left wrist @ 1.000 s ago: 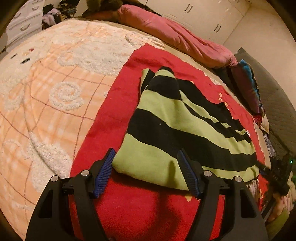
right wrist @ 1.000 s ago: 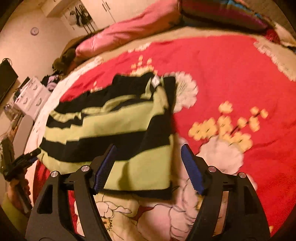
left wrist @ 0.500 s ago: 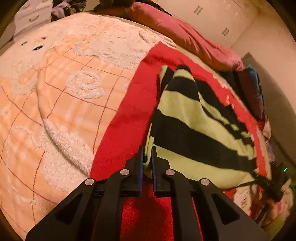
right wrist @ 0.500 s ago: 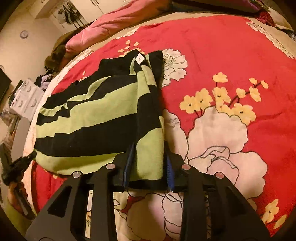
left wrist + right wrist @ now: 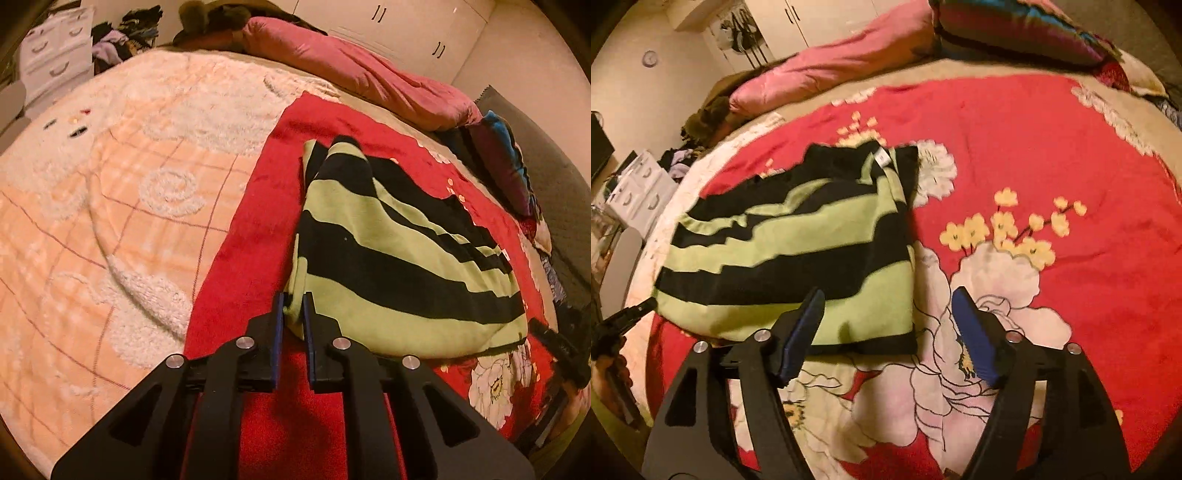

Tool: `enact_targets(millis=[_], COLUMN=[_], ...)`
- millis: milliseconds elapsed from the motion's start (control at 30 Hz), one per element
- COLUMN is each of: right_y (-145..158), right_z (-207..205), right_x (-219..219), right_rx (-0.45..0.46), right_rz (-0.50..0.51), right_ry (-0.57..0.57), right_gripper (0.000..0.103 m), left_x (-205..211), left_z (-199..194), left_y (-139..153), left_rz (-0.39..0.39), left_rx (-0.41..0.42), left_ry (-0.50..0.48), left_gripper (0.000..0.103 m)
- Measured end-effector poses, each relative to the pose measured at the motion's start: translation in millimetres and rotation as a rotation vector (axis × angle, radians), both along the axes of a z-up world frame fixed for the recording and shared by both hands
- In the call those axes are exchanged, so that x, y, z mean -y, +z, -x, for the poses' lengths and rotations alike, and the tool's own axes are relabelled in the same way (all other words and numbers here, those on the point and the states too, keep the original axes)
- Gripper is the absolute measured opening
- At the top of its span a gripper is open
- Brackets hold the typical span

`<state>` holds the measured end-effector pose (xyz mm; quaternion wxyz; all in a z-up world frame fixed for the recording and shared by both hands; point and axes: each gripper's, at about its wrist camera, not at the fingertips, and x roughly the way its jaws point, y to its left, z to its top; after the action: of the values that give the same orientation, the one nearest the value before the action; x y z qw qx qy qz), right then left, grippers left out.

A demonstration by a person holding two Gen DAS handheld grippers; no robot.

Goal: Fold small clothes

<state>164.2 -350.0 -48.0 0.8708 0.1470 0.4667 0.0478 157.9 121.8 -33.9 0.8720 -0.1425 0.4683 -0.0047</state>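
My left tongs (image 5: 293, 314) pinch the striped garment's (image 5: 388, 258) near corner to lift the fold; right tongs (image 5: 886, 325), just opened, hold nothing.

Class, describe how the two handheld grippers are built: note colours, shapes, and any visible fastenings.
The left gripper and the right gripper look alike: matte black angular frames with triangular cut-outs, two fingers each lined with ribbed blue pads, and round silver bolt heads at the pivots. No cables or markings show.
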Motion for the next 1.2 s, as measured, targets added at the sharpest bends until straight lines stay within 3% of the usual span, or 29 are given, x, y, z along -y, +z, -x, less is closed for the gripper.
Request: enact_targets(millis=[67,233,467,900,1200], right_y=[8.1,28.3,52.1,65.2,58.5], right_z=[3.1,12.1,19.4,36.6,39.2], right_x=[-1.5,-15.8,-44.8,-130.7,-193.7], right_rx=[0.02,0.077,0.137,0.167,0.161], right_rz=[-0.006,0.006,0.046,0.132,0.174], right_ry=[0.002,0.037,0.11,0.311,0.44], right_gripper=[0.074,0.083,0.091,0.094,0.094], left_x=[1.2,6.8,11.9,-0.3,-10.6], left_z=[4.2,12.9,23.1,31.0,32.0], left_y=[8.3,27.2,45.8,60.1,56.1], left_rz=[-0.016,-0.047,-0.088,-0.12,-0.125], left_rx=[0.01,0.037,0.064,0.097,0.096], left_ry=[-0.001,-0.026,-0.041,-0.008,0.017], left_gripper=[0.01,0.03,0.046,0.083,0.094])
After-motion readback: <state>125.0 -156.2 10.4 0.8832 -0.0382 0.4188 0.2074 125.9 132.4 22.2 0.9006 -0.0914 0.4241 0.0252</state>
